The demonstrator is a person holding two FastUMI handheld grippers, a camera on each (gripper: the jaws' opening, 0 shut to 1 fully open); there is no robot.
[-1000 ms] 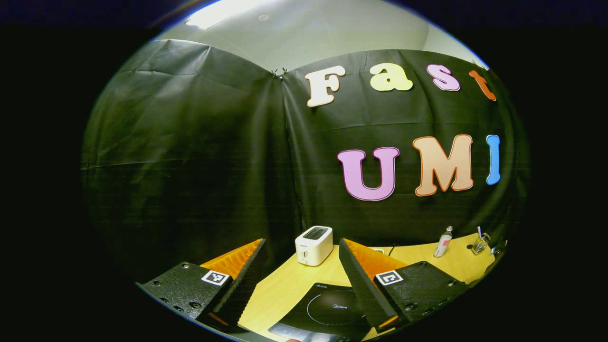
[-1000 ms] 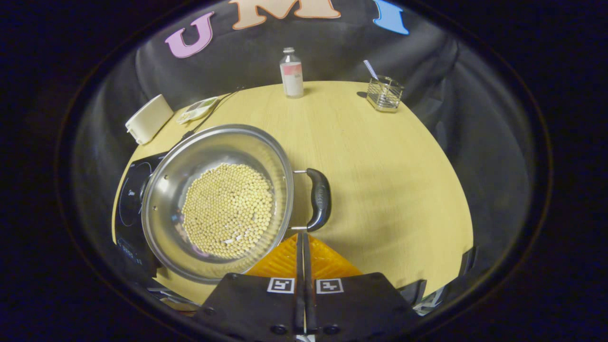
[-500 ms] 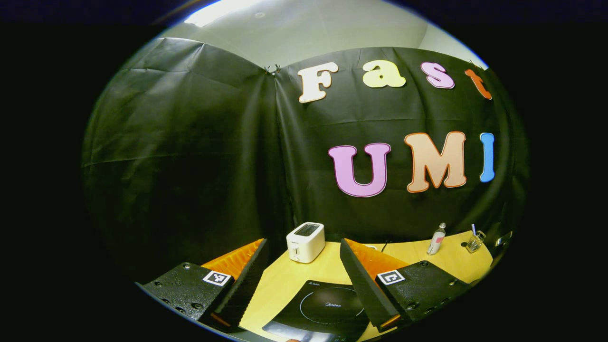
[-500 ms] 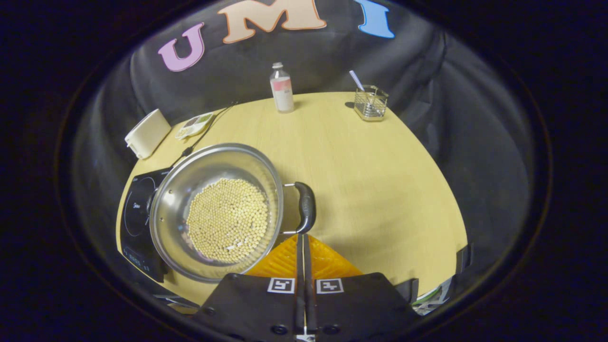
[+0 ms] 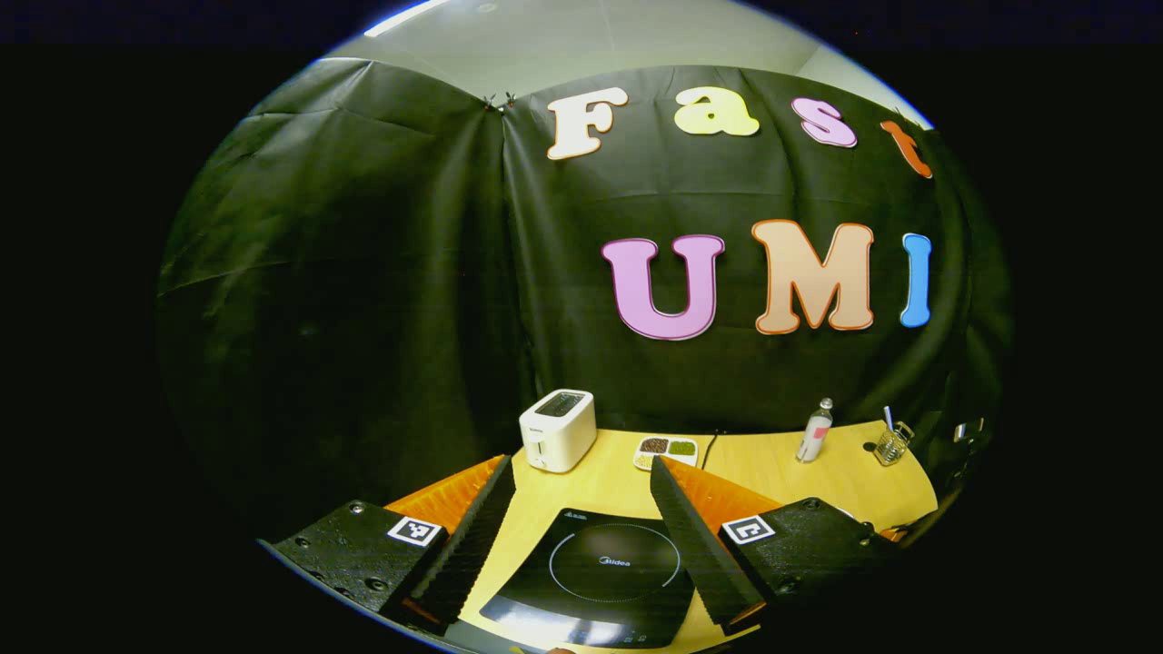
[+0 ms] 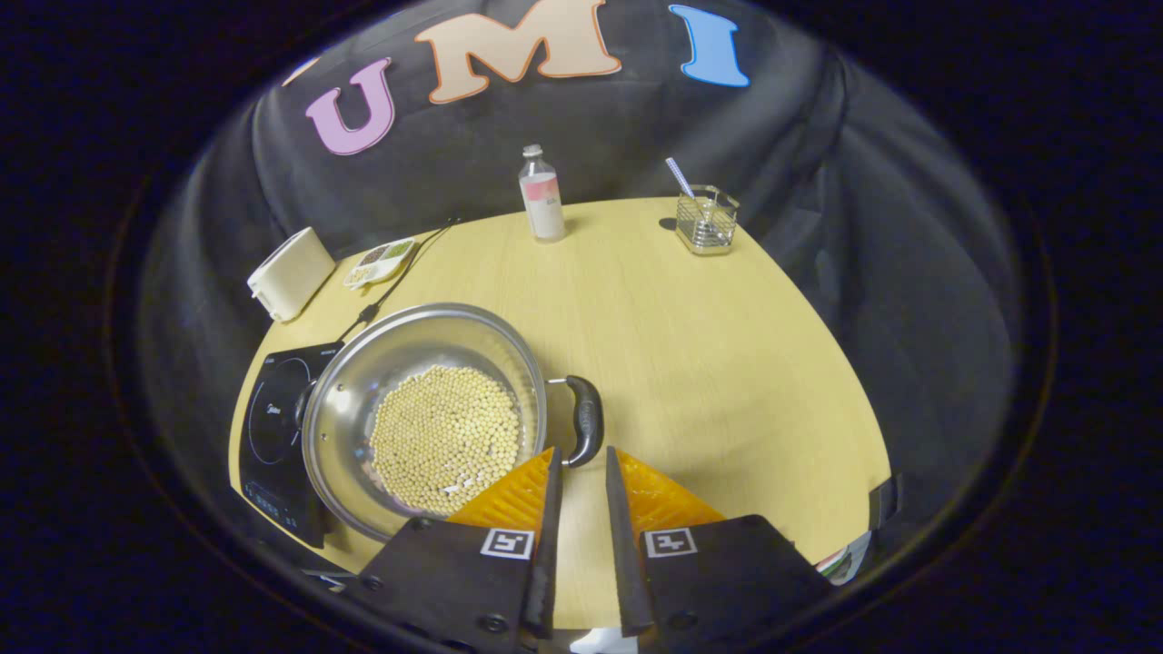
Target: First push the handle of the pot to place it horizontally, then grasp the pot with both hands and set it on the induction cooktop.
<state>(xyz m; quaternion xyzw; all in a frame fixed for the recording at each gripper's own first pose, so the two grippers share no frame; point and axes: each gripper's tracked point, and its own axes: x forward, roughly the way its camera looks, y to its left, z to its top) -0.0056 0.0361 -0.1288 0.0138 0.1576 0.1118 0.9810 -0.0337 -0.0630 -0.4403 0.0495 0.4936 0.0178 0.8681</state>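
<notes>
The pot (image 6: 427, 420) sits beside the cooktop (image 5: 595, 577), its handle (image 6: 586, 432) just ahead of the slightly parted right gripper (image 6: 579, 463); the left gripper (image 5: 579, 495), spread wide, must next reach the far handle.

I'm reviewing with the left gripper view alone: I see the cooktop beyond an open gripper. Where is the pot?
Observer: In the right gripper view the pot stands on the table, right of the induction cooktop.
Operator: Anything inside?
Observer: A layer of pale beans covers its bottom.
Operator: And the right gripper?
Observer: The right gripper is open, its tips at the near end of the pot's black handle.
</notes>
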